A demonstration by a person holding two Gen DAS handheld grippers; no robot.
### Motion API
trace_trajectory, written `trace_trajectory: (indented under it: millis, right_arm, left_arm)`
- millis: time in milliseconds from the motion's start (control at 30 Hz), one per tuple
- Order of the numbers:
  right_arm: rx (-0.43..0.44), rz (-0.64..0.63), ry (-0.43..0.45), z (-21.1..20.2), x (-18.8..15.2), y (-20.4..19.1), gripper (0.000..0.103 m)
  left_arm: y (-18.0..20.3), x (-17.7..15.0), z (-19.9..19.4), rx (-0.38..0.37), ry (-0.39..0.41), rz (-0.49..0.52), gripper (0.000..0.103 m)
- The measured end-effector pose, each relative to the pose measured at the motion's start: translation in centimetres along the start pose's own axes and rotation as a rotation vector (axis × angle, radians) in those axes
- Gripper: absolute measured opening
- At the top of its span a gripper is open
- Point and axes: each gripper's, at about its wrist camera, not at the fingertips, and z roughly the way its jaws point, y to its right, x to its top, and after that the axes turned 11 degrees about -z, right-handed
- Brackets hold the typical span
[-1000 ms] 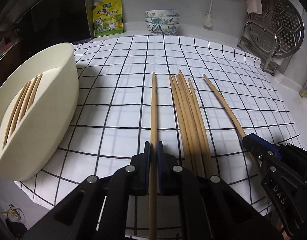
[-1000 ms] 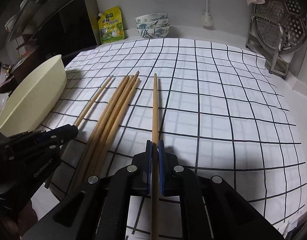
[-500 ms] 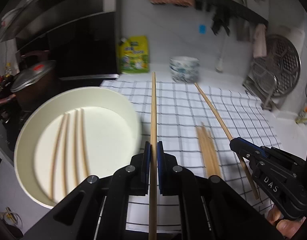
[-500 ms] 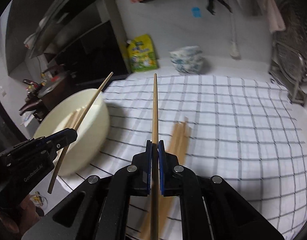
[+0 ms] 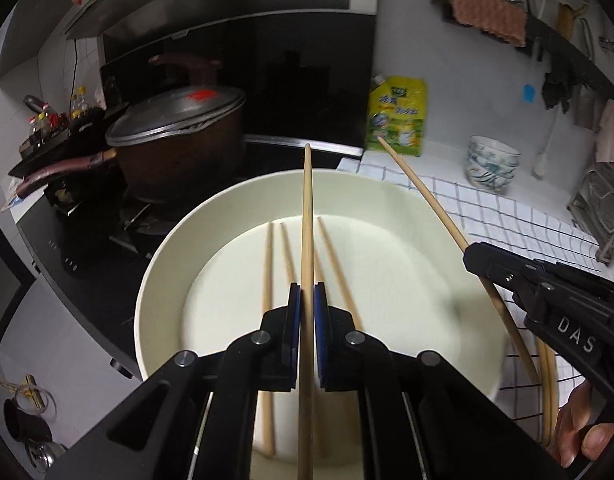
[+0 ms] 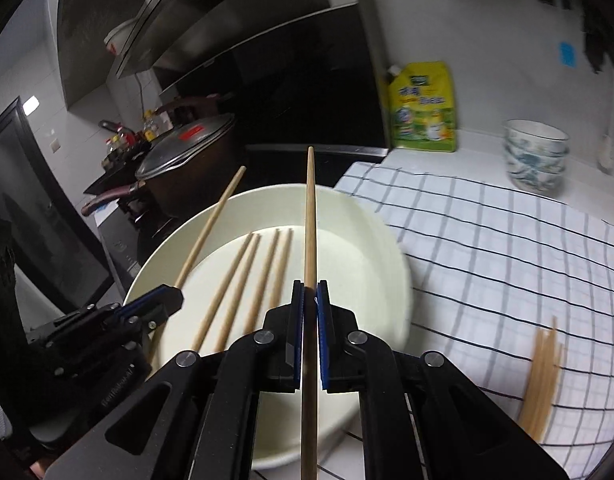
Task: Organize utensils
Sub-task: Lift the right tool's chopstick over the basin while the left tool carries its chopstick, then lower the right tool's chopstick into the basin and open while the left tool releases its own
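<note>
- Left tool [image 5: 306, 308] we kept clamped on one chopstick [image 5: 307, 216] above the white basin [image 5: 163, 248], ready to drop.
- Right tool [image 6: 310, 300] likewise gripped its chopstick [image 6: 309, 220].

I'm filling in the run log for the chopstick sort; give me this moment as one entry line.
left gripper: shut on chopstick | right gripper: shut on chopstick | both over cream tub | four chopsticks inside | more on checked cloth
</note>
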Motion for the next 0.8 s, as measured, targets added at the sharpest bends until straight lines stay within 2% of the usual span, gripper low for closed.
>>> trace_trajectory:
  millis: [133, 400, 700, 767, 800]
  right_arm:
    - [0.006, -0.021, -0.064, 2.8, 0.6, -1.6, 0.006]
    - [0.001, -0.022, -0.171, 6.1, -0.3, -2.0, 0.006]
    - [0.005, -0.005, -0.206, 7.0, -0.9, -1.6, 0.006]
    - [0.003, -0.006, -0.198, 6.7, -1.0, -1.7, 0.012]
    - [-0.002, -0.007, -0.19, 6.5, -1.0, -1.7, 0.018]
  left_arm:
    - [-1.4, 0.0, 1.5, 0.008, -0.036, -0.02, 0.007]
    - [-1.6, -0.6, 3.6, 0.001, -0.097, -0.02, 0.007]
    - [-2.1, -1.0, 4.5, -0.002, -0.139, -0.047, 0.008]
    - [-2.4, -1.1, 4.4, -0.006, -0.15, -0.065, 0.008]
    - [-2.6, -1.1, 4.4, -0.004, -0.151, -0.07, 0.008]
